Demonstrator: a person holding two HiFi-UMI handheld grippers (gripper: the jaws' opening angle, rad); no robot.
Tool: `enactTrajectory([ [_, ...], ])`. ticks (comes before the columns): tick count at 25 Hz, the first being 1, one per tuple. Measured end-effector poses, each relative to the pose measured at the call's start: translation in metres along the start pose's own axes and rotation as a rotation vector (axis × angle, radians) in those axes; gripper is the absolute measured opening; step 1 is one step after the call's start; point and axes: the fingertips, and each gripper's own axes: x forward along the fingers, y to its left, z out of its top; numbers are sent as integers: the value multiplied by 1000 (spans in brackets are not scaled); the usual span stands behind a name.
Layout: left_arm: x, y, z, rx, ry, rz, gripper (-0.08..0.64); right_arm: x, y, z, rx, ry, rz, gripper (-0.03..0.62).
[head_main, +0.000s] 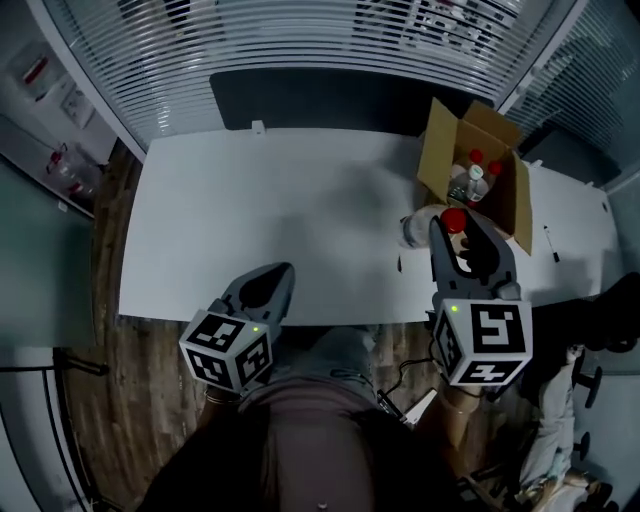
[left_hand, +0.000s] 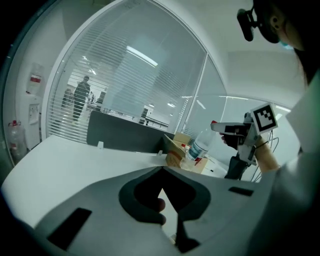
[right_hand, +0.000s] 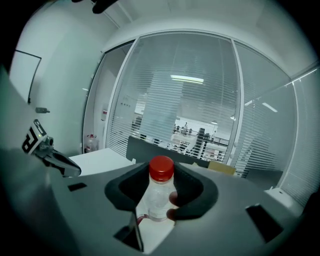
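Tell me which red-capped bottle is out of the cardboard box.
The bottle clamped in the right gripper; the other bottles stand inside the cardboard box.

The bottle (head_main: 453, 219) in my right tongs (head_main: 456, 234) is just before the box (head_main: 440, 150) on the tabletop's (head_main: 250, 220) right; left tongs (head_main: 273, 283) over its near edge.

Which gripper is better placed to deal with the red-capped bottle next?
Right, probably: the right gripper grips the bottle beside the cardboard box; the left gripper is shut, empty and farther off.

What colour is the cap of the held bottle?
Red cap on the bottle; the right gripper view shows it best.
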Motion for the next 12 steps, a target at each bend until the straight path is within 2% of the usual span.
enactTrajectory([
  [12, -60, 48, -8, -71, -67, 187, 6, 39, 76, 11, -33, -15, 197, 153],
])
